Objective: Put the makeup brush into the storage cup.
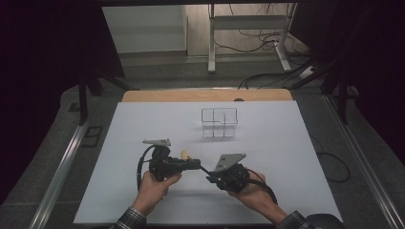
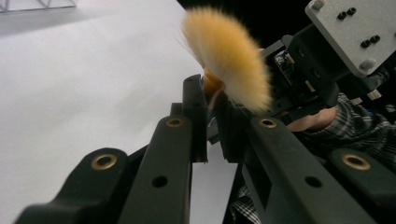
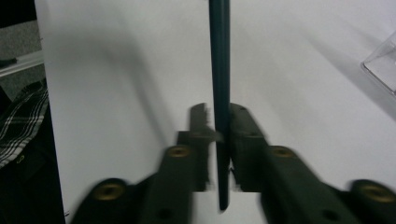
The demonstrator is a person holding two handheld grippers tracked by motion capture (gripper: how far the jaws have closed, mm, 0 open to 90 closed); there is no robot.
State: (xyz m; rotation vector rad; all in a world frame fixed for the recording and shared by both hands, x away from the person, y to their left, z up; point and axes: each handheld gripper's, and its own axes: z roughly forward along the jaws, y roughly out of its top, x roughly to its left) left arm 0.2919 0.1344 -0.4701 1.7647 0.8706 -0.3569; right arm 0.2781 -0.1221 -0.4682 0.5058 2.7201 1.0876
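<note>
Handover of brush (image 2: 227, 56) between grippers, above table (image 1: 143, 200) near person. Left gripper (image 2: 212, 123) clamped on brush neck under bristles. Right gripper (image 3: 218, 122) jaws around dark handle (image 3: 219, 70), slightly slack, pad contact unclear. Next, probably: right lets go fully, left carries brush to clear organizer (image 1: 218, 122).

A white worktop (image 1: 267, 157) with a wooden far edge (image 1: 205, 95) lies under the claws. Beyond them, grey floor (image 1: 191, 76), a metal stand (image 1: 248, 38), loose cables (image 1: 267, 45) and dark curtains (image 1: 47, 47) at both sides.

Brush (image 2: 227, 56) bristles orange; handle (image 3: 219, 93) dark green.
</note>
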